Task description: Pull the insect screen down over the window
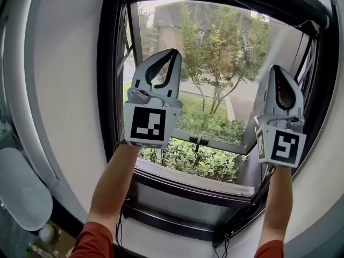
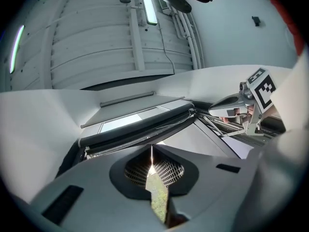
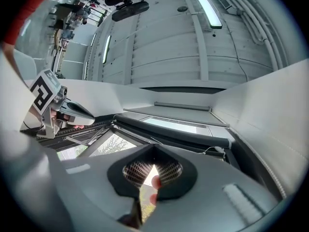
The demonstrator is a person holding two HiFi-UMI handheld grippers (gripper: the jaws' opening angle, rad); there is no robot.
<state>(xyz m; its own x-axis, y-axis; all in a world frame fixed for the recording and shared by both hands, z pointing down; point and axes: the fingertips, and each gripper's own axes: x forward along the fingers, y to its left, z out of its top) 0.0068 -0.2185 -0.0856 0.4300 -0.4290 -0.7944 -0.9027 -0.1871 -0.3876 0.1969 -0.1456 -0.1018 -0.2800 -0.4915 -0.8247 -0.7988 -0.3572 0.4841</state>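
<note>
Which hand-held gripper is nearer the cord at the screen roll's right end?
Right. Right hand-held gripper: below the cord. Left hand-held gripper: by the window's left side.

Red sleeves (image 1: 92, 242). Left tool (image 1: 173, 52), right tool (image 1: 275, 69): grey shells, black-white square-marker cubes (image 1: 149, 124).

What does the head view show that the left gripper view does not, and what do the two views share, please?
Only the head view shows the green leafy shrubs outside the glass and the person's bare forearms with red sleeves. Only the left gripper view shows the grey ribbed ceiling with its long white strip light. Both show the grey left gripper, the grey right gripper with its black-and-white marker cube, and the dark rolled-up insect screen at the top of the window.
</note>
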